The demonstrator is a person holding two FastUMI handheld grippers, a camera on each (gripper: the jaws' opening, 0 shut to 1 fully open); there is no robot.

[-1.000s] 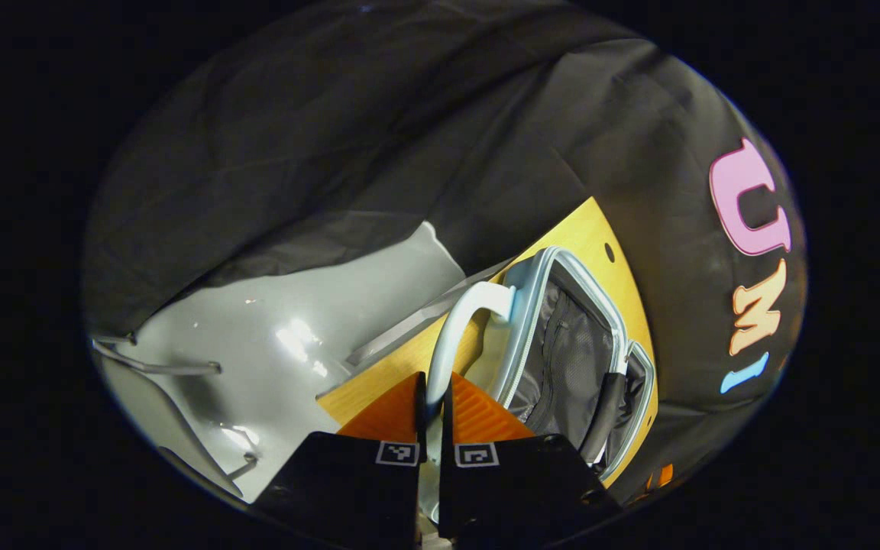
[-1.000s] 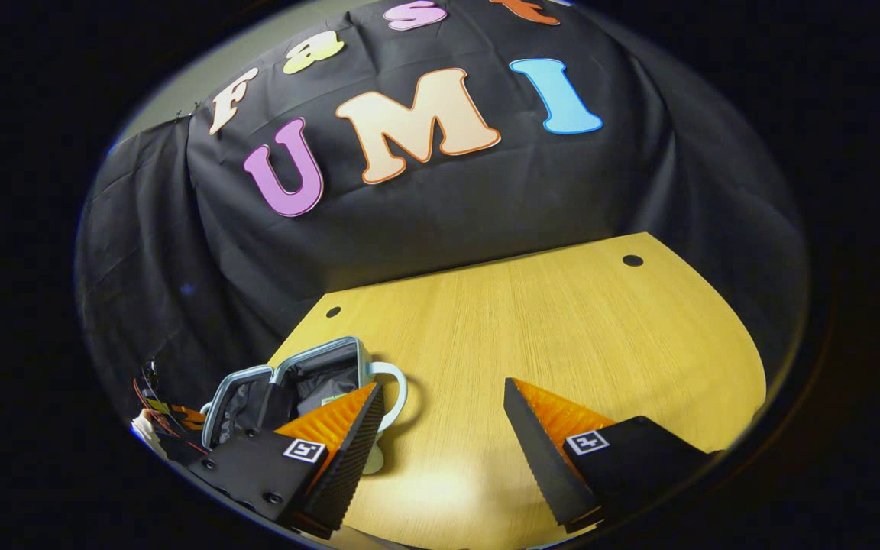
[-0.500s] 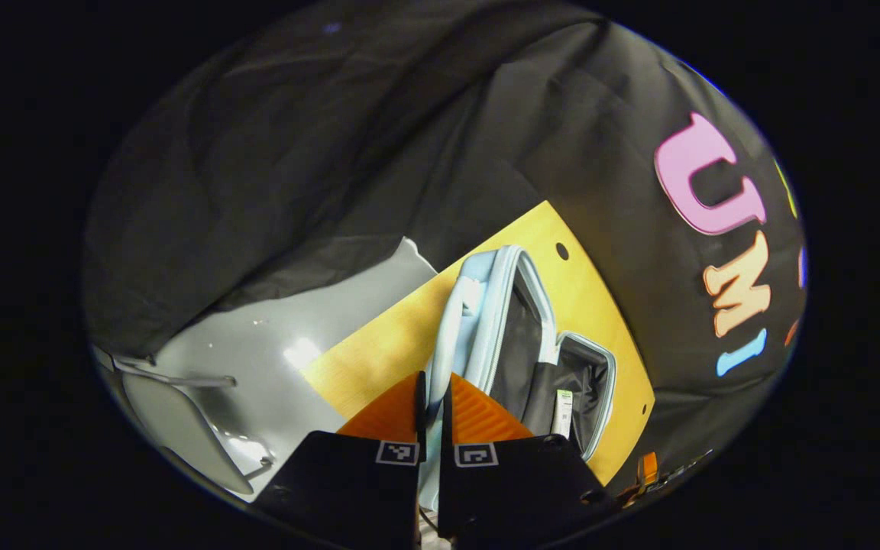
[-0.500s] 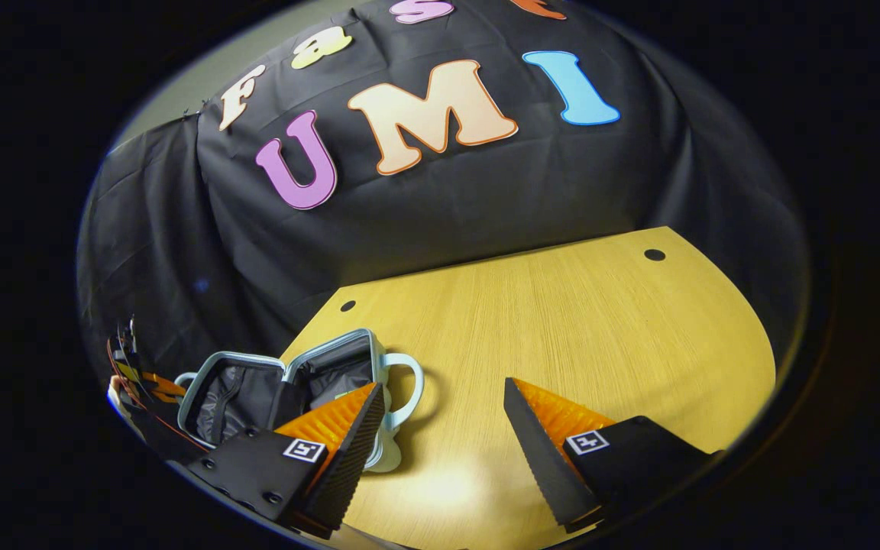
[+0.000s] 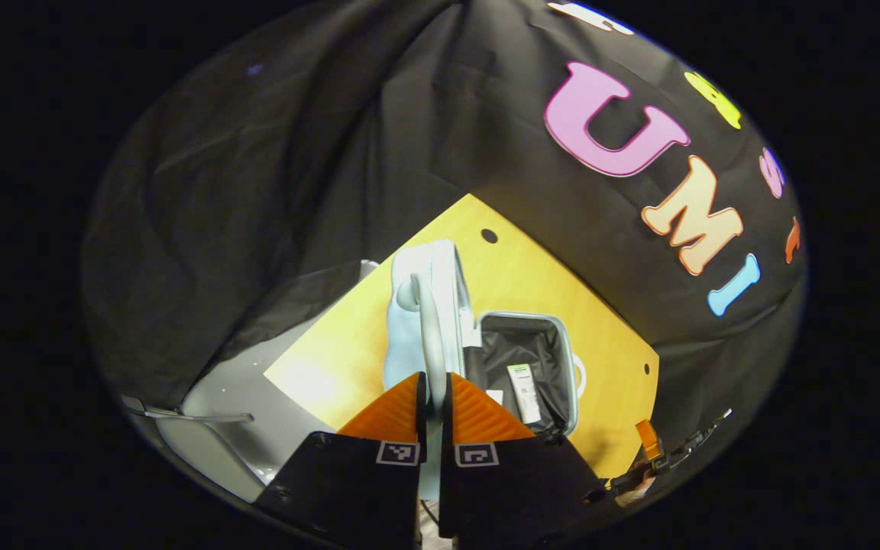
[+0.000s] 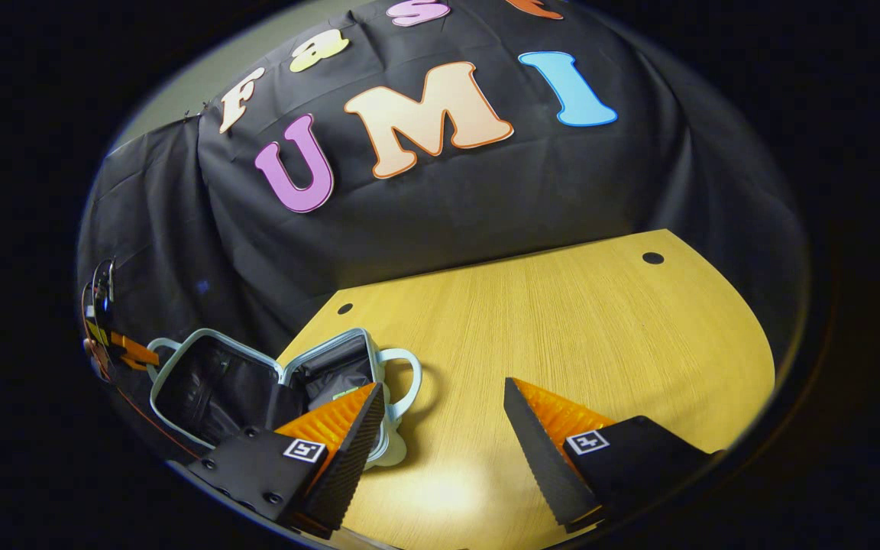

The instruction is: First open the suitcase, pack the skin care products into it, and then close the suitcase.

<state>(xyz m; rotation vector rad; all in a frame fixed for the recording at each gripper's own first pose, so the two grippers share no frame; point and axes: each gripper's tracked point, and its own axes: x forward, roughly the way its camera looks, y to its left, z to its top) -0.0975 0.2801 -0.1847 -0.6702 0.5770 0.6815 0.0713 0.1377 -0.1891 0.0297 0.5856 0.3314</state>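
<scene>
Black tool [image 6: 440, 428], ribbed orange fingers [image 6: 554, 416]

- My left gripper view rode close above the open suitcase [image 5: 486, 344], looking steeply down along my left gripper [image 5: 432, 405] at the wooden table [image 5: 532, 283] and the booth wall beyond.
- My right gripper view sat low and farther back, facing across the table [image 6: 562, 321] toward the wall, past my right gripper [image 6: 444, 428].
- Both views shared the suitcase [image 6: 257, 382] and its table corner.
</scene>
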